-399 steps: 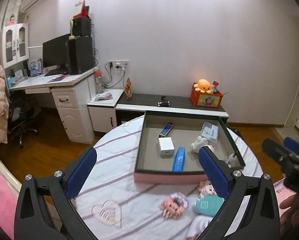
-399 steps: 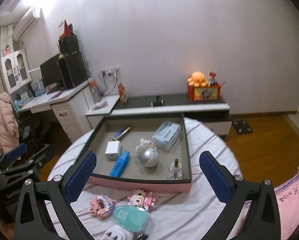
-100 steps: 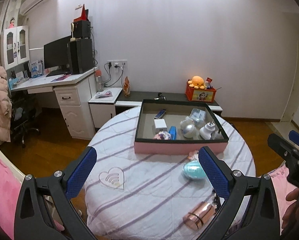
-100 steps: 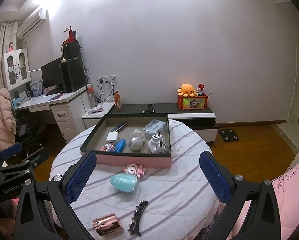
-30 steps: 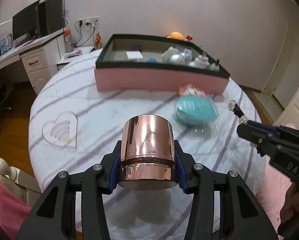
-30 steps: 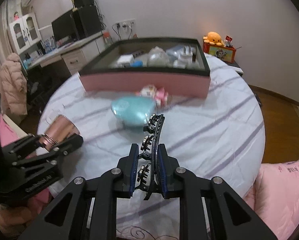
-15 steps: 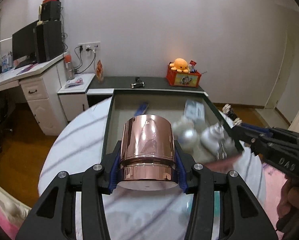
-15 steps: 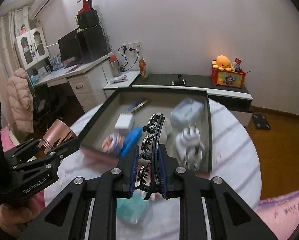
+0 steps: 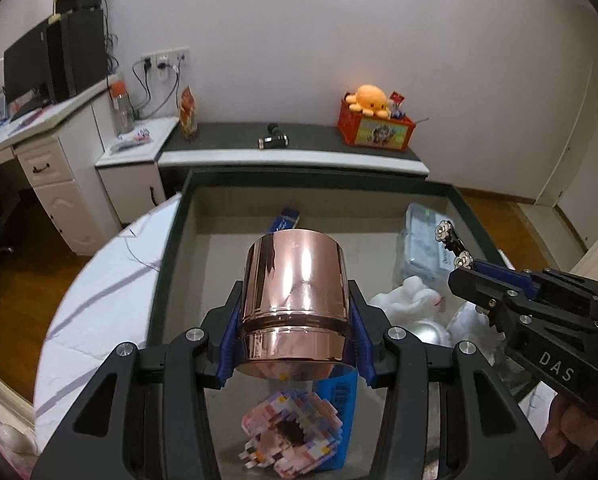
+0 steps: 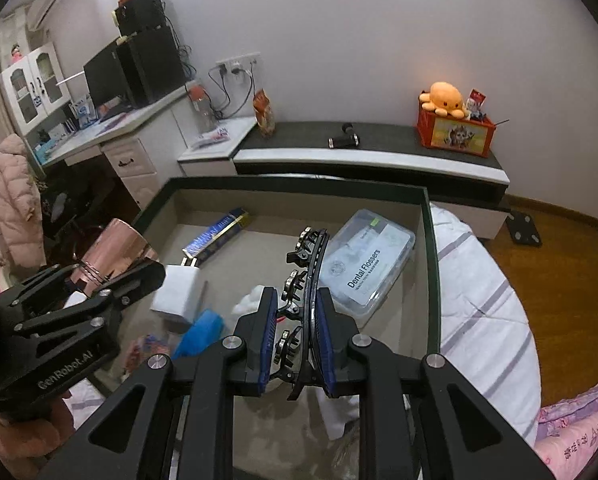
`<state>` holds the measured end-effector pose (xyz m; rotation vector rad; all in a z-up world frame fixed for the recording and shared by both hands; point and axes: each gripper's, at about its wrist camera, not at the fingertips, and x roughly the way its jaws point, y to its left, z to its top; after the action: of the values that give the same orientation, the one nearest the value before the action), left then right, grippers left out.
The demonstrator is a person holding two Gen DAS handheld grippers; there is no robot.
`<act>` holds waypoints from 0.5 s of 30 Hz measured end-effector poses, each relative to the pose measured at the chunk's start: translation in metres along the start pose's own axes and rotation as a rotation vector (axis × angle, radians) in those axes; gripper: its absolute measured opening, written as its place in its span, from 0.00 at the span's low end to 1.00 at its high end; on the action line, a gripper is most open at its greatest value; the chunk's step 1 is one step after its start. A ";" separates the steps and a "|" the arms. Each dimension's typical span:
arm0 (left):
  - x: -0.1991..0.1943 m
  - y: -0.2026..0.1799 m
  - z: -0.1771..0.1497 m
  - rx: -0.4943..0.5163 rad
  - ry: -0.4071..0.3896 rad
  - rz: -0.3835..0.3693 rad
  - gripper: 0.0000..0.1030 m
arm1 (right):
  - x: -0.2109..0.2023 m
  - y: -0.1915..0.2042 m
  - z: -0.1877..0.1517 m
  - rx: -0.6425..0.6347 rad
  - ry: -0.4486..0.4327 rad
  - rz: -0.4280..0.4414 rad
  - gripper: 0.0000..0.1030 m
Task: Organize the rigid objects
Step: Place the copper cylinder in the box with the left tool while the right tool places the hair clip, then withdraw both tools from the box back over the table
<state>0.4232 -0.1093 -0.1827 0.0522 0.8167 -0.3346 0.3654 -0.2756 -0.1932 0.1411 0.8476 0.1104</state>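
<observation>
My left gripper (image 9: 295, 344) is shut on a rose-gold metal cup (image 9: 295, 300) and holds it above the dark-rimmed tray (image 9: 171, 240). The cup also shows at the left of the right wrist view (image 10: 111, 256). My right gripper (image 10: 297, 344) is shut on a black hair claw clip (image 10: 307, 280) over the tray's middle (image 10: 429, 264); the clip's tip shows in the left wrist view (image 9: 453, 246). In the tray lie a dental flosser box (image 10: 369, 260), a white charger (image 10: 177, 292), a blue item (image 10: 201, 332), a pink block figure (image 9: 291, 436) and a white toy (image 9: 407, 300).
The tray sits on a round table with a striped white cloth (image 10: 483, 320). Behind it are a low dark-topped cabinet (image 9: 299, 148) with a red box and orange plush (image 9: 373, 124), and a white desk (image 9: 39, 152) with a monitor at the left.
Both grippers have moved forward and down over the tray, which now fills the views. The cup and the clip stay gripped.
</observation>
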 end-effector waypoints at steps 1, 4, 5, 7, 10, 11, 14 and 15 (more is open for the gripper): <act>0.003 -0.001 0.000 0.000 0.008 0.001 0.46 | 0.003 0.000 -0.001 -0.002 0.008 0.000 0.19; 0.007 -0.001 -0.003 0.001 0.021 0.018 0.47 | 0.009 0.002 -0.001 -0.012 0.024 -0.005 0.19; 0.005 -0.001 -0.003 0.003 0.016 0.027 0.48 | 0.009 0.002 -0.002 -0.010 0.025 -0.007 0.19; -0.001 -0.002 -0.005 0.005 0.002 0.037 0.71 | 0.007 0.002 -0.005 -0.006 0.019 -0.005 0.20; -0.019 -0.002 -0.006 0.010 -0.048 0.065 0.89 | 0.002 0.003 -0.007 0.001 0.003 -0.006 0.50; -0.025 -0.001 -0.007 0.011 -0.059 0.071 0.90 | -0.002 0.003 -0.008 0.005 -0.007 -0.004 0.58; -0.047 0.003 -0.008 -0.014 -0.085 0.072 0.98 | -0.016 0.002 -0.010 0.029 -0.036 -0.003 0.74; -0.056 0.005 -0.009 -0.023 -0.093 0.077 0.99 | -0.021 0.001 -0.010 0.038 -0.048 -0.004 0.81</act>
<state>0.3824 -0.0879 -0.1490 0.0464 0.7243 -0.2530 0.3440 -0.2771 -0.1836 0.1773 0.8025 0.0868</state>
